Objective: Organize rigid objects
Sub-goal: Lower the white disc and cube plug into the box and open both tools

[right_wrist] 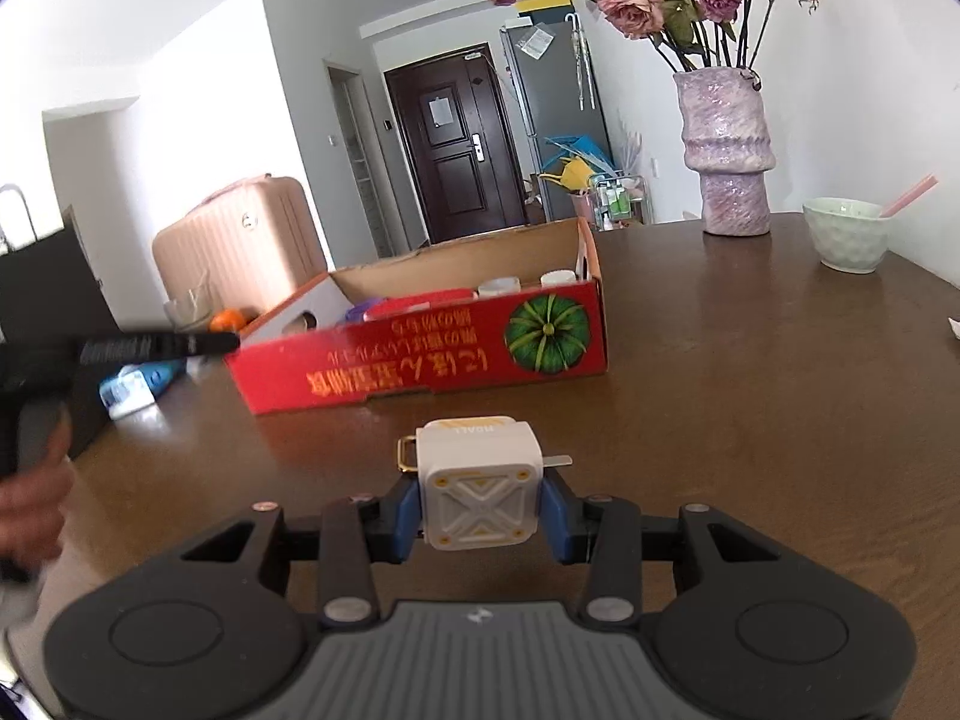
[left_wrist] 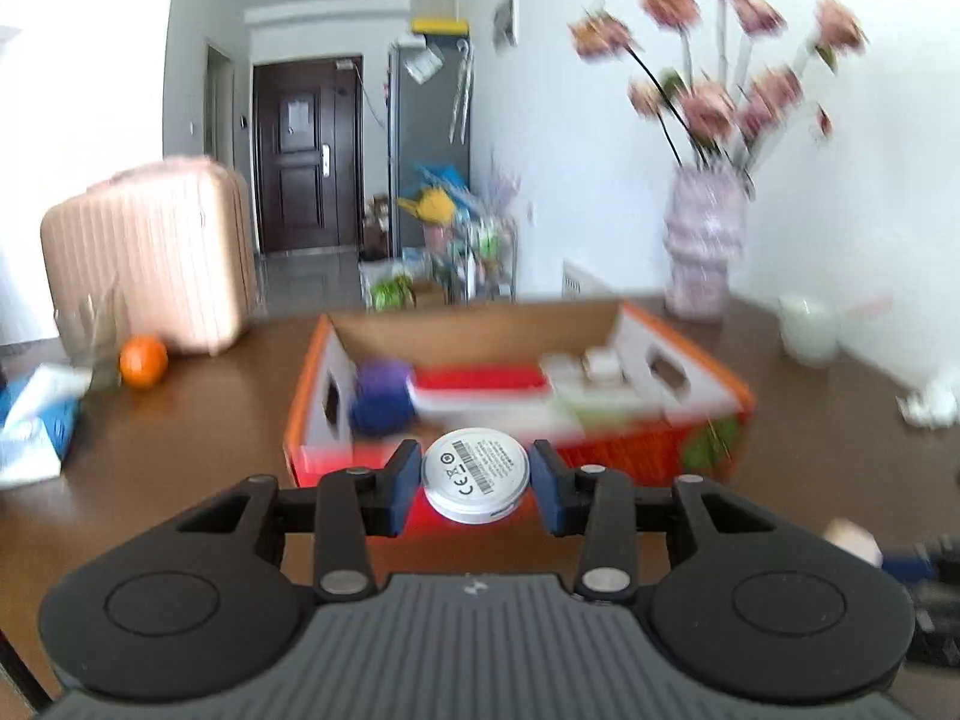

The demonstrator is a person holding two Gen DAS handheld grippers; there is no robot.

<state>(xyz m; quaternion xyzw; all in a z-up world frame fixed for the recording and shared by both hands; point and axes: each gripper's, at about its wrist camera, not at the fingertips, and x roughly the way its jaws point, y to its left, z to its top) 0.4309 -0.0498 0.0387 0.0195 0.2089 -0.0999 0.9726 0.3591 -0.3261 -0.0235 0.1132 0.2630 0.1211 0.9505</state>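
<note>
Disc (left_wrist: 475, 474), round and white, is gripped by the left claw (left_wrist: 474, 483) just before the red box (left_wrist: 630, 450); a white cube charger (right_wrist: 478, 489) is clenched in the right claw (right_wrist: 480, 510) above the desk (right_wrist: 750, 390)

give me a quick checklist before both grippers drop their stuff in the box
1. Left gripper holds the round tin: ok, a pad on each side.
2. Right gripper holds the white cube: ok, pinched between both pads.
3. Tin over the box: not ok, it sits at the near wall, not past it.
4. Cube over the box: not ok, bare table lies between them.
5. Free room inside: cannot tell; a purple item, a red-and-white case and white items are already there, blurred.
6. Grippers clear of each other: ok, the left one shows far left in the right wrist view.
</note>
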